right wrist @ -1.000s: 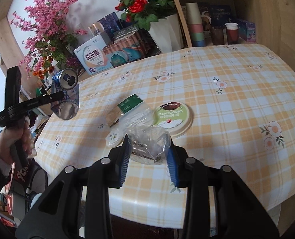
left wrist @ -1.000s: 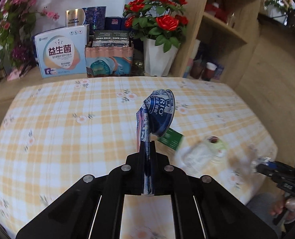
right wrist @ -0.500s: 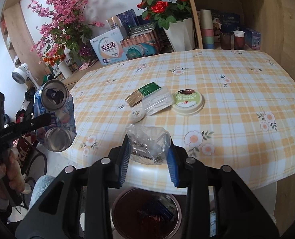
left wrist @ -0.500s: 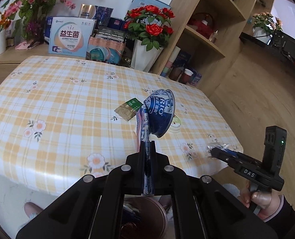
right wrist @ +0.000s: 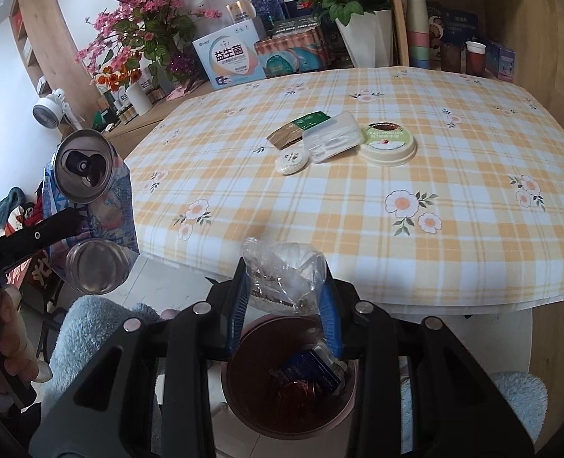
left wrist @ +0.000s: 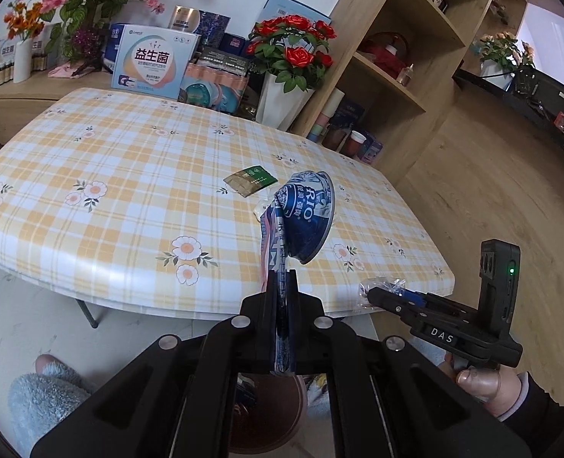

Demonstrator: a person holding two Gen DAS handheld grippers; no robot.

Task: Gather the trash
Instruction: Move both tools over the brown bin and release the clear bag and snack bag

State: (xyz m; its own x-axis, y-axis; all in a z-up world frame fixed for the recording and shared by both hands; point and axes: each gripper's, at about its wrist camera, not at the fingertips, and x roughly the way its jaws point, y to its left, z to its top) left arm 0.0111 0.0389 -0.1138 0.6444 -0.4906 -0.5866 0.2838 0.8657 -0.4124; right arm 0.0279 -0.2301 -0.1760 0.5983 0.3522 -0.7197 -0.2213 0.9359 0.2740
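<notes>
My left gripper (left wrist: pixel 282 286) is shut on a crushed blue drink can (left wrist: pixel 301 221), held in the air off the table's near edge; the can also shows in the right wrist view (right wrist: pixel 87 206). My right gripper (right wrist: pixel 283 286) is shut on a crumpled clear plastic bag (right wrist: pixel 282 274), held above a brown trash bin (right wrist: pixel 289 393) on the floor that holds wrappers. The bin shows partly under my left gripper (left wrist: pixel 266 420). On the checked table (right wrist: pixel 358 210) lie a green-brown sachet (right wrist: pixel 297 128), a clear plastic box (right wrist: pixel 331 139), a round white lid (right wrist: pixel 290 162) and a yogurt cup lid (right wrist: pixel 388 143).
Boxes, flower vases and a wooden shelf with cups (right wrist: pixel 419 42) stand behind the table. Fluffy blue slippers (left wrist: pixel 45 397) are on the floor beside the bin. The right gripper shows in the left wrist view (left wrist: pixel 381 292).
Both grippers have pulled back from over the table to beyond its near edge. The bin has come into view beneath them. Both loads stay gripped.
</notes>
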